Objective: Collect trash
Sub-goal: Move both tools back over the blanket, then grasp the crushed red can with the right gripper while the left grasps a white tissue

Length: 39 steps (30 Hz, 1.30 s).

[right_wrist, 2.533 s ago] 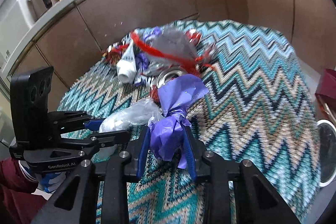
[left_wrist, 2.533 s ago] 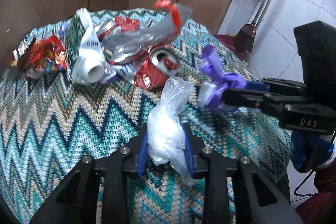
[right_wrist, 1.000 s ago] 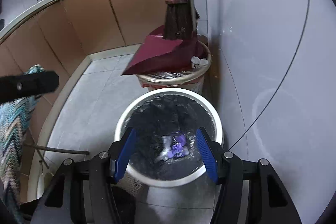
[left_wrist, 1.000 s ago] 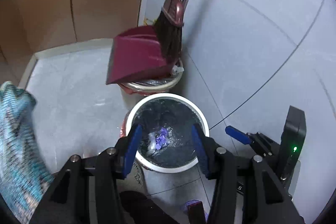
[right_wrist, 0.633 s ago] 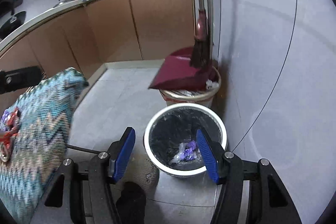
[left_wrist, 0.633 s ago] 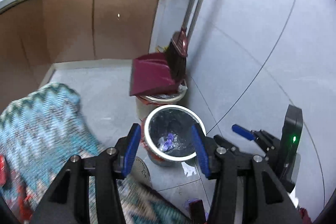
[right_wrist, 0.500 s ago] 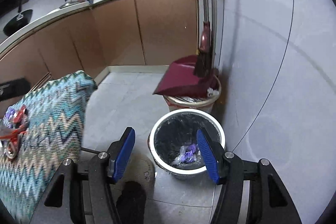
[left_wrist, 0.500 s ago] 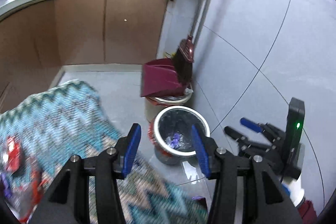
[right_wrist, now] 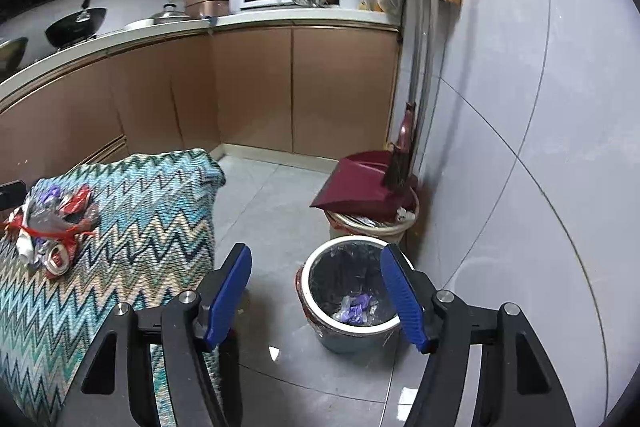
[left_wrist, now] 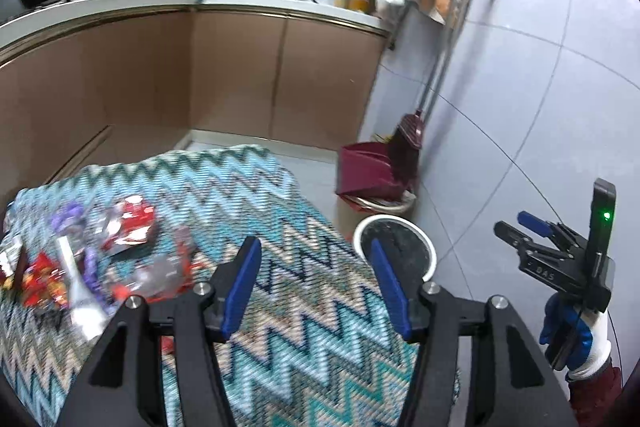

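Observation:
A pile of trash point(left_wrist: 100, 259) lies on the zigzag cloth of the table point(left_wrist: 304, 355): red wrappers, a white tube, clear plastic, purple scraps. It also shows in the right wrist view point(right_wrist: 48, 223), with a crushed red can point(right_wrist: 58, 258). The white-rimmed bin point(right_wrist: 352, 299) with a black liner stands on the floor and holds purple and clear plastic point(right_wrist: 356, 305). My left gripper point(left_wrist: 314, 259) is open and empty above the table's right part. My right gripper point(right_wrist: 316, 267) is open and empty above the floor by the bin; it also shows in the left wrist view point(left_wrist: 520, 227).
A second bin point(right_wrist: 372, 223) with a maroon dustpan point(right_wrist: 360, 191) and broom point(right_wrist: 404, 151) stands behind the white-rimmed bin point(left_wrist: 394, 247), against the tiled wall. Brown kitchen cabinets point(right_wrist: 256, 87) run along the back. Grey tiled floor point(right_wrist: 272, 211) lies between table and bins.
Both grippers have pulled up and away from the bin, empty and open. The left view has swung back over the table, so the trash pile is in sight again.

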{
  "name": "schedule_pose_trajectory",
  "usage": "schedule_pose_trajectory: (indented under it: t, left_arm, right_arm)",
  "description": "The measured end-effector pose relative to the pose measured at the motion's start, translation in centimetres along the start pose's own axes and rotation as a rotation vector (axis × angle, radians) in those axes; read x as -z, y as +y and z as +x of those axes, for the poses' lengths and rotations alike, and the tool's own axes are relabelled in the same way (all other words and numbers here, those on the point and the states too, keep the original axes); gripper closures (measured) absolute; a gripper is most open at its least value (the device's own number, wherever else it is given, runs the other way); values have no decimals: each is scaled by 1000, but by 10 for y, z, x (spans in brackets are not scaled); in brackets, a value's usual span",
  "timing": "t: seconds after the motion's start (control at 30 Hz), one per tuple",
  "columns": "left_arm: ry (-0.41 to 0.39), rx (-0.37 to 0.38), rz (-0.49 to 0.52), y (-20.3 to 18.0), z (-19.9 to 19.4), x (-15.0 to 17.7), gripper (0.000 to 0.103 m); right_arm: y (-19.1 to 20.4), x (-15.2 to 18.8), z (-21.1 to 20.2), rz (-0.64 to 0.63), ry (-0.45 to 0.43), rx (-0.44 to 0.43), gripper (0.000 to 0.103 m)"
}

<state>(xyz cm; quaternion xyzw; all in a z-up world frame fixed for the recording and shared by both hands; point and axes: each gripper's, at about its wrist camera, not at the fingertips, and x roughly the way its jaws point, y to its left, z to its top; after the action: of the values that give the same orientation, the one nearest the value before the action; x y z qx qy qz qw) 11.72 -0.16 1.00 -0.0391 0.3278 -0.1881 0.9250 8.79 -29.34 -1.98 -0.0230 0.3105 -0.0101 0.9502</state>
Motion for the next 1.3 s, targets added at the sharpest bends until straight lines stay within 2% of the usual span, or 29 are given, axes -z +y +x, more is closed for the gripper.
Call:
schedule_pose_trajectory:
  t: [0.3, 0.47, 0.77, 0.97, 1.17, 1.3]
  left_arm:
    - [-97, -149, -14, 46, -58, 15, 46]
    - [-128, -210, -42, 71, -75, 20, 39]
    - [-115, -297, -112, 118, -83, 43, 38]
    - [-88, -348, -155, 163, -86, 61, 38]
    - [-38, -309, -200, 206, -78, 92, 39]
    - [1, -222, -234, 227, -68, 107, 39]
  right_arm:
    - [39, -12, -22, -67, -57, -42, 33]
    - [62, -16, -30, -103, -84, -64, 30]
    - [110, -26, -33, -163, -95, -178, 30]
    - [150, -29, -17, -177, -45, -307, 30]
    - [213, -24, 13, -222, 61, -438, 30]
    - [256, -17, 42, -235, 142, -494, 30]
